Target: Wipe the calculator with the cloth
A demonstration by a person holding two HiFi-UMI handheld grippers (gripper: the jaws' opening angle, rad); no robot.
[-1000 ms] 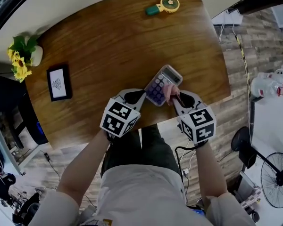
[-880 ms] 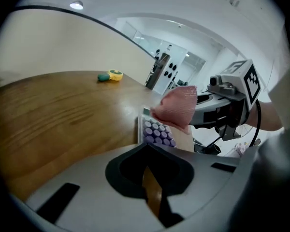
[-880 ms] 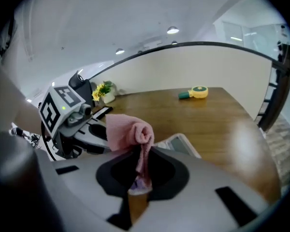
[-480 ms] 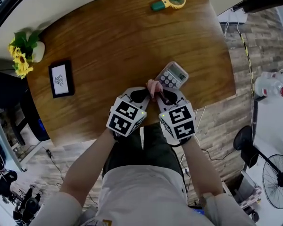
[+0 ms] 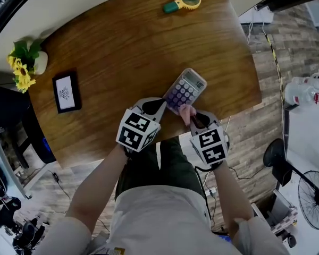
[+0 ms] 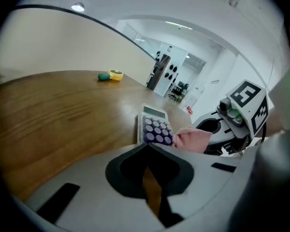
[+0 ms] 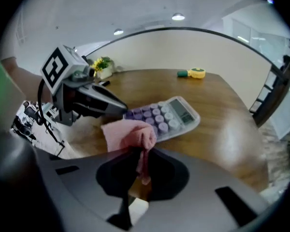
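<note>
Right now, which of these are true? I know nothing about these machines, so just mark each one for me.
1. The right gripper is clamped on a pink cloth. True.
2. The calculator lies on the floor. False: it lies on the wooden table.
3. The calculator has purple keys. True.
4. The left gripper has its jaws wide apart. False: they are together, with the tips at the calculator's near end.
5. The yellow flowers stand right beside the calculator. False: they stand at the table's left edge, well apart from it.
</note>
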